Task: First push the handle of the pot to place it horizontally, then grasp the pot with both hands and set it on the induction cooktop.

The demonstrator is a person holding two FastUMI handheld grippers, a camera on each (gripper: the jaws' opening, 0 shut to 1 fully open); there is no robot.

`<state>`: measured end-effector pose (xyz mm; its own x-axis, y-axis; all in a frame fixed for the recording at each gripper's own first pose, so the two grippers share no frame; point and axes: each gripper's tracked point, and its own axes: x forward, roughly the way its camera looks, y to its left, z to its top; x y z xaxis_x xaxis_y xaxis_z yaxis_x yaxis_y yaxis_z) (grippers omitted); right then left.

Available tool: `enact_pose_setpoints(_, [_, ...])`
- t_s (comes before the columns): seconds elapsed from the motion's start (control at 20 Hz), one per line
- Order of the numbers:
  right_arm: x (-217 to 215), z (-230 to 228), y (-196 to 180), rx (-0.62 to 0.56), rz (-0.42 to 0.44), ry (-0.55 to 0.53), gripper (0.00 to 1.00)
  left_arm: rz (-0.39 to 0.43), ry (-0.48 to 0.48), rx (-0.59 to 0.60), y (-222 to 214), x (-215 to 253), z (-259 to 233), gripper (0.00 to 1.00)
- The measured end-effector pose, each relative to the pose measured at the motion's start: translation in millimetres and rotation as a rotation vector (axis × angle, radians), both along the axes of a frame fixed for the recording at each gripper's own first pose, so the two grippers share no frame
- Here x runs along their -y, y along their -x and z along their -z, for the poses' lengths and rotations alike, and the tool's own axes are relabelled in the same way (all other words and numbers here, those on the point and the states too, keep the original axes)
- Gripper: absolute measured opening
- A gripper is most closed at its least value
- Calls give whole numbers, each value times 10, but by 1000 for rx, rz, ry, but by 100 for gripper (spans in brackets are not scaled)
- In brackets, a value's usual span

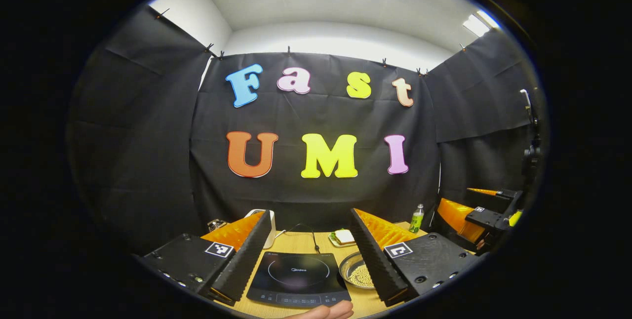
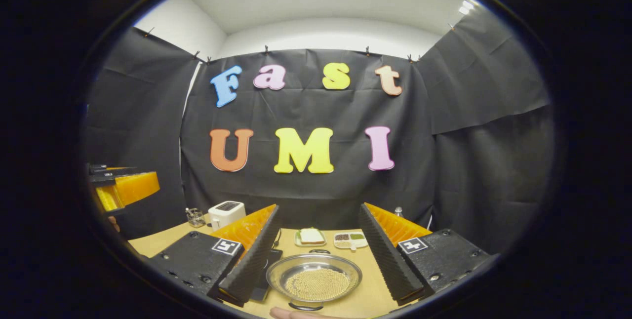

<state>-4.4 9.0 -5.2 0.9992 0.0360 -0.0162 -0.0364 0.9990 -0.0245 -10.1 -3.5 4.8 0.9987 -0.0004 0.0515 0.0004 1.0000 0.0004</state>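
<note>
Left gripper: jaws spread wide, empty, above black glass induction cooktop. Right gripper: jaws apart, empty, over shallow steel pot of pale grains, beside cooktop on wooden table.

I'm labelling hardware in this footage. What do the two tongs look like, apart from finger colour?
Each of the left tongs and right tongs has two long wedge-shaped fingers with ridged, sawtooth inner faces. They sit on flat black blocks with screws, each bearing a square black-and-white marker tag. No cables or sleeves are visible.
</note>
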Motion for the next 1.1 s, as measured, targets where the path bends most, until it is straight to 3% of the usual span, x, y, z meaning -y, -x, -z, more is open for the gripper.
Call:
enact_pose_setpoints(0.1, [-19,87,-41,-25,-6,1,100,2,-3,1,0,1,11,95])
enact_pose_setpoints(0.2, [-24,198,-110,-59,-15,9,96,4,-11,5,17,0,10,95])
enact_pose_setpoints(0.25, [-14,257,-155,-81,-12,12,100,1,-16,5,33,-14,21,95])
enact_pose_setpoints(0.3, [2,345,-207,-110,-6,15,96,-2,-19,9,30,-14,26,95])
enact_pose_setpoints(0.55, [-75,882,-439,-292,-43,4,96,-17,-11,19,17,-45,46,95])
enact_pose_setpoints(0.7, [-189,1262,-524,-420,-86,-8,87,-29,-20,15,25,-64,82,95])
enact_pose_setpoints(0.9, [-383,1650,-570,-511,-144,9,58,-28,-39,13,50,-48,122,95])
enact_pose_setpoints(0.95, [-433,1732,-573,-534,-157,16,57,-27,-35,12,53,-43,128,95])
enact_pose_setpoints(1.1, [-598,2035,-502,-626,-199,-6,7,-26,-25,13,84,-90,150,95])
